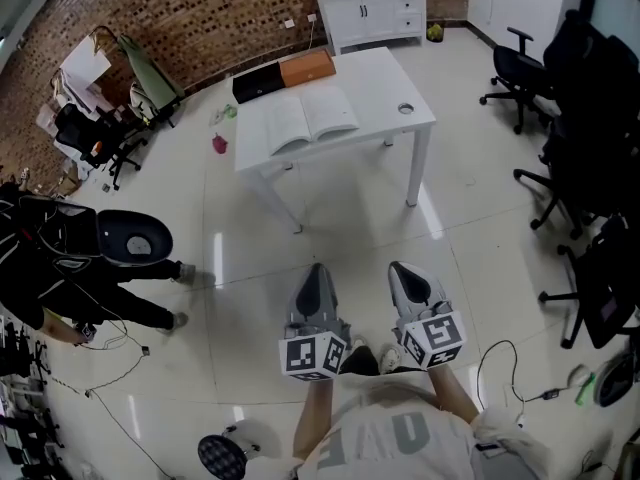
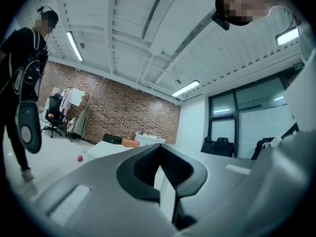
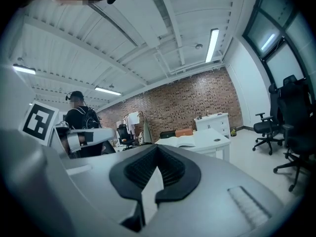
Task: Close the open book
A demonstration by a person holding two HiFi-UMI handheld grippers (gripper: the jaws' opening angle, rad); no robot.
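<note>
So the open book (image 1: 300,118) is lying flat with its pages up on the white table (image 1: 385,78), over toward the table's left half in the head view, and nobody's touching it. Right behind it, along the far edge, sit a black box (image 1: 258,83) and an orange box (image 1: 307,66) side by side. There's also a round cable hole (image 1: 405,108) in the tabletop off to the right of the book. Both tongs are well short of the table, held out low over the shiny white floor (image 1: 350,218). The left gripper (image 1: 317,273) is clenched with its tips pressed together and nothing between them – its own view shows that plainly. Same deal with the right gripper (image 1: 403,270): tips meeting, nothing pinched. They're next to each other and both point toward the table. From the right gripper view you can see the book (image 3: 180,141) straight ahead past the jaws. Around the room there's a white cabinet (image 1: 368,13) against the brick wall (image 1: 200,13), black office chairs (image 1: 520,68) on the right, a small pink thing (image 1: 219,144) on the floor by the table, and a person in black (image 1: 50,258) standing off to the left.
</note>
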